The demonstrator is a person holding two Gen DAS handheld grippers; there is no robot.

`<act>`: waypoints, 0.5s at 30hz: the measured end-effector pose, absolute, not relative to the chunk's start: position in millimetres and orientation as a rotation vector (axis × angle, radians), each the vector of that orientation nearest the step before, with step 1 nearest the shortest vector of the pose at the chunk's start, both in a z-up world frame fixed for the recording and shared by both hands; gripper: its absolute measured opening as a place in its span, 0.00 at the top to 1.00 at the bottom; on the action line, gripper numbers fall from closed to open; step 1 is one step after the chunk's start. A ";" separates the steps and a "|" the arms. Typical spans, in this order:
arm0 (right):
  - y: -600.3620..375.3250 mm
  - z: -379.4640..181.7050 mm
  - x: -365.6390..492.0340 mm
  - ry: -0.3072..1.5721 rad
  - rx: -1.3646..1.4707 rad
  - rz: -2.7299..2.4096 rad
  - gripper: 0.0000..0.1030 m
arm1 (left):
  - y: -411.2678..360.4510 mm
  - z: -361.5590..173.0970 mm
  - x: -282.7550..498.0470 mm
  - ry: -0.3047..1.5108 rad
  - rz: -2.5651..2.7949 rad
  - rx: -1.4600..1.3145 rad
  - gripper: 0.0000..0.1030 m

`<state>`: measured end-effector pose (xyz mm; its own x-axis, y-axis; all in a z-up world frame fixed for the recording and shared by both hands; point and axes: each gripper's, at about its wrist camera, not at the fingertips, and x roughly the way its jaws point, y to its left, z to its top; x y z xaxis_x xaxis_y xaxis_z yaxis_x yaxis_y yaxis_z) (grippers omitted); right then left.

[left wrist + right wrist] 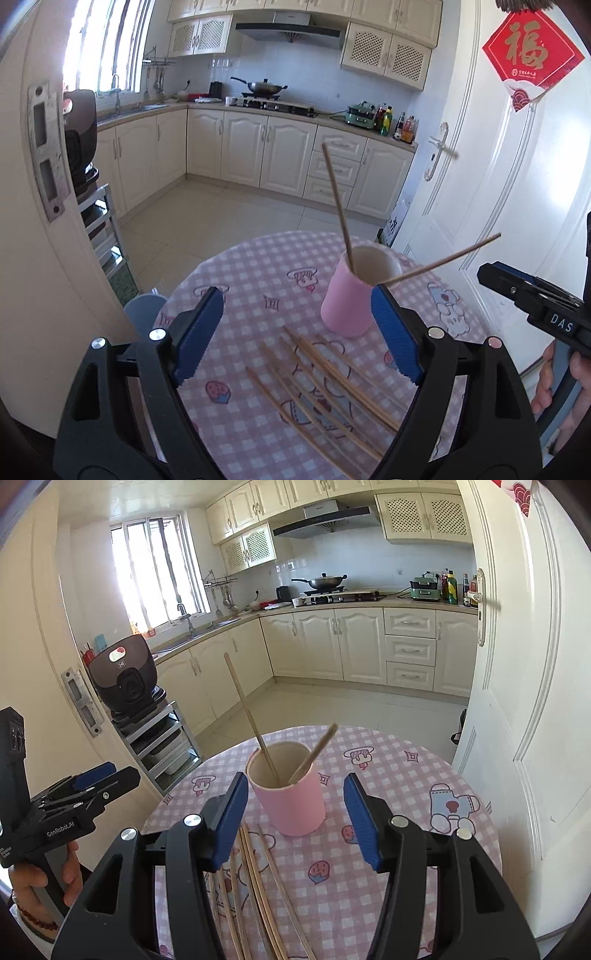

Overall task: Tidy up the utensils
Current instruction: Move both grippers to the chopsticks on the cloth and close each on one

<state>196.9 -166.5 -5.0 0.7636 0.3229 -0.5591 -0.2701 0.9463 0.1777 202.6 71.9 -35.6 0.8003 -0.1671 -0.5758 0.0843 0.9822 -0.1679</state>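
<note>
**Two chopsticks in the cup, both tongs spread above the table**

Down the left wrist view, the left gripper (301,332) stands wide apart, its blue pads (397,334) framing the lower half of the frame with nothing between them but tablecloth. Just beyond it, a little right of centre, sits the pink cup (345,304), upright on the pink checked tablecloth (240,273). Two chopsticks stand in the cup: one chopstick (337,203) rises steeply toward upper centre, the other chopstick (443,260) leans low and far out to the right, resting on the rim.

In front of the cup, at lower centre, the loose chopsticks (325,380) lie flat in a fanned bundle on the cloth, running from near the cup's base toward the bottom edge. They are blurred, so an exact count is hard to give.

Over to the right wrist view: the right gripper (295,818) is parted too, less widely, empty, with the cup seen between its pads but beyond their tips, not touched. At the right edge of the left view a hand (565,373) grips that tool's handle.

Behind it all: cream kitchen cabinets (243,147), a wok (264,87) on the stove, a white door (517,184) bearing a red paper ornament (532,51).
</note>
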 end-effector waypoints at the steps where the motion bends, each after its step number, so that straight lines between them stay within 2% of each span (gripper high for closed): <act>1: -166.3 -9.5 194.0 0.630 0.084 0.326 0.50 | 76.7 -43.4 201.5 0.660 -0.131 -0.146 0.21; 15: -132.1 -103.1 191.2 0.836 -0.062 0.380 0.50 | 86.9 -142.1 215.4 0.987 -0.068 -0.172 0.22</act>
<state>191.2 -132.1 -103.1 0.6071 0.3046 -0.7339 -0.3531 0.9308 0.0942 215.4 86.9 -142.1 0.5503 -0.1347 -0.8240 -0.0209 0.9844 -0.1748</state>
